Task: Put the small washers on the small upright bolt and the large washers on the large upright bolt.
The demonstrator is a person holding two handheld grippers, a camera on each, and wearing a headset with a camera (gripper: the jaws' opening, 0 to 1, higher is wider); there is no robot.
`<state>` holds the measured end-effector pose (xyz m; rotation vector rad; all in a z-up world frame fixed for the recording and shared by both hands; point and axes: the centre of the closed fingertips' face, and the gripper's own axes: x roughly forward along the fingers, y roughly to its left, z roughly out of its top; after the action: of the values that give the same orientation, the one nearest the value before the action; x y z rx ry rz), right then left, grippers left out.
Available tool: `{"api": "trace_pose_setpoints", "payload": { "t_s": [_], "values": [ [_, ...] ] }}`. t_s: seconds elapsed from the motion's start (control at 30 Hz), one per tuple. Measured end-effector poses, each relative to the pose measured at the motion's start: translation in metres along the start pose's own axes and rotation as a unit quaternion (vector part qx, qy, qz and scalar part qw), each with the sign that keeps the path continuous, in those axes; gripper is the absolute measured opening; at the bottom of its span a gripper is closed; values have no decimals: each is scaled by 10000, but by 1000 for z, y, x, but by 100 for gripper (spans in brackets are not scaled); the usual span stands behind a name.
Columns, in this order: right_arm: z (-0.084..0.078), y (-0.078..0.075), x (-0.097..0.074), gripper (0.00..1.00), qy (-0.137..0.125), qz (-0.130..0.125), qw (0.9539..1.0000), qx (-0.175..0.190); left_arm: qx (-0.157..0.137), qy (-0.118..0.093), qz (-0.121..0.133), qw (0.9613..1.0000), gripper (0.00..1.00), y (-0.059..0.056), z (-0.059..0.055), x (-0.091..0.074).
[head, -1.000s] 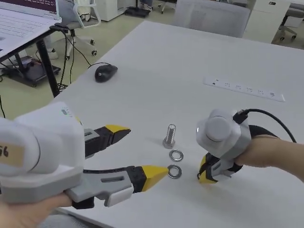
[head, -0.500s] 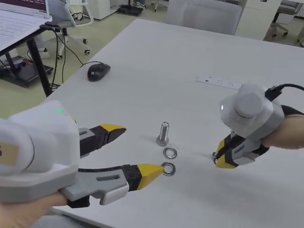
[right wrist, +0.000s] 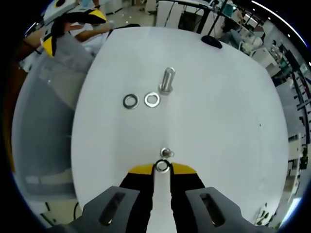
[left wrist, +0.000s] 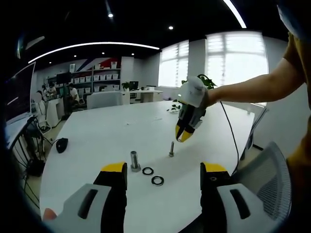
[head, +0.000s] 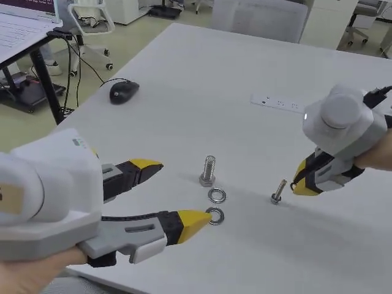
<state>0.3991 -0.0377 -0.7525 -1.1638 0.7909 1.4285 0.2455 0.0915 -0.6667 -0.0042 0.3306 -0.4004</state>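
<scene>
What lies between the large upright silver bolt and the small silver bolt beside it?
Bare white tabletop between the large upright silver bolt and the small silver bolt, shown in the head view. Two silver ring washers lie off that line.

Large silver bolt [head: 207, 171] upright, two silver ring washers [head: 217, 195] flat beside it; small silver bolt [head: 278, 191] upright, apart; small silver washer [right wrist: 162, 166] between right gripper [right wrist: 162, 171] tips.

Washers [head: 216, 195] crowd the large bolt [head: 207, 171] — open table [head: 202, 79] beyond.

On the table [head: 184, 92], two washers [head: 216, 195] lie just ahead of the left gripper [head: 180, 192] — the large bolt [head: 207, 171] stands right behind them. The small bolt [head: 278, 192] stands just ahead of the right gripper [head: 304, 184] — a small washer [right wrist: 162, 166] sits between its tips.
</scene>
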Motion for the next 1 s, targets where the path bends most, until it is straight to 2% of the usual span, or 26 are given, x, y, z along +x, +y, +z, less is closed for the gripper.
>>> {"api": "trace_pose_setpoints", "payload": {
  "t_s": [0.33,0.67,1.0],
  "values": [
    [8,-11,8,12,-35,-27,10000,5,-19,-14,51,10000,60,3,1,-1],
    [9,-11,16,12,34,36,9999,-93,-42,-20,57,10000,60,3,2,1],
    [6,-10,29,12,209,90,9994,-254,-54,-17,72,10000,60,4,2,0]
  ]
}}
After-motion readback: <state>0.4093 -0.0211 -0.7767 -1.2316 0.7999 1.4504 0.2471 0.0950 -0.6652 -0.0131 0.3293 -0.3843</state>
